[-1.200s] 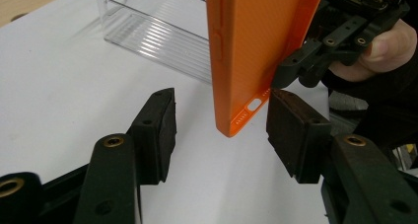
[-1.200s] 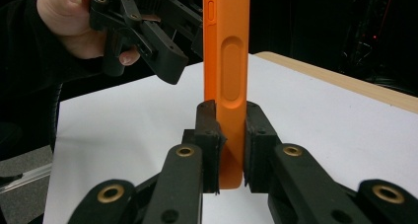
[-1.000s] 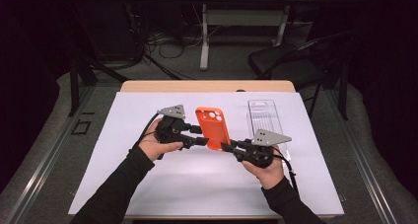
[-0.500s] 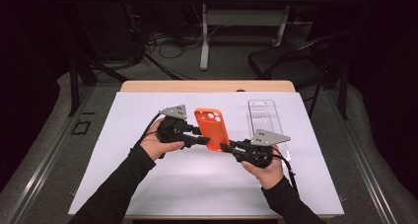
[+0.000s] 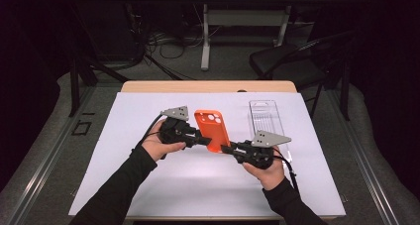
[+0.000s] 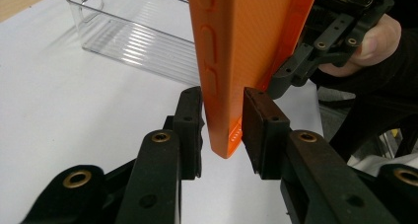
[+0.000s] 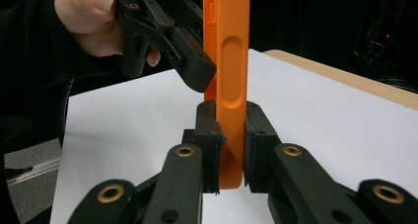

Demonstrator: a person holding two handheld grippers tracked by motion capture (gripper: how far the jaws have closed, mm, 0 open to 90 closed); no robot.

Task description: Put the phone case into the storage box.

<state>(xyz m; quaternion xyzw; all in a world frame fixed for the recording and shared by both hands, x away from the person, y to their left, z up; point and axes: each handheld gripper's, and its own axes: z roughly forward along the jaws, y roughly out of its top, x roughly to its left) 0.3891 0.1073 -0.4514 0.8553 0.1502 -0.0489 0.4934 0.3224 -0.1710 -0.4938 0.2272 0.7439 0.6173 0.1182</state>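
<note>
An orange phone case (image 5: 213, 131) is held upright on its edge over the white sheet, between both hands. My right gripper (image 5: 229, 148) is shut on its lower right corner; in the right gripper view both pads (image 7: 211, 135) press flat on the case (image 7: 231, 41). My left gripper (image 5: 202, 137) reaches in from the left. Its jaws have just been closing around the case's edge (image 6: 246, 46). The left pad (image 6: 190, 120) lies against the case, while a thin gap still shows at the right pad (image 6: 261, 125).
A clear plastic box (image 5: 267, 118) lies on the white sheet (image 5: 99, 150) to the right of the case, close behind the right hand. A dark chair (image 5: 292, 66) and desk legs stand beyond the table's far edge.
The left gripper's jaws have narrowed around the case's edge. Both hands and the case stay where they were.
</note>
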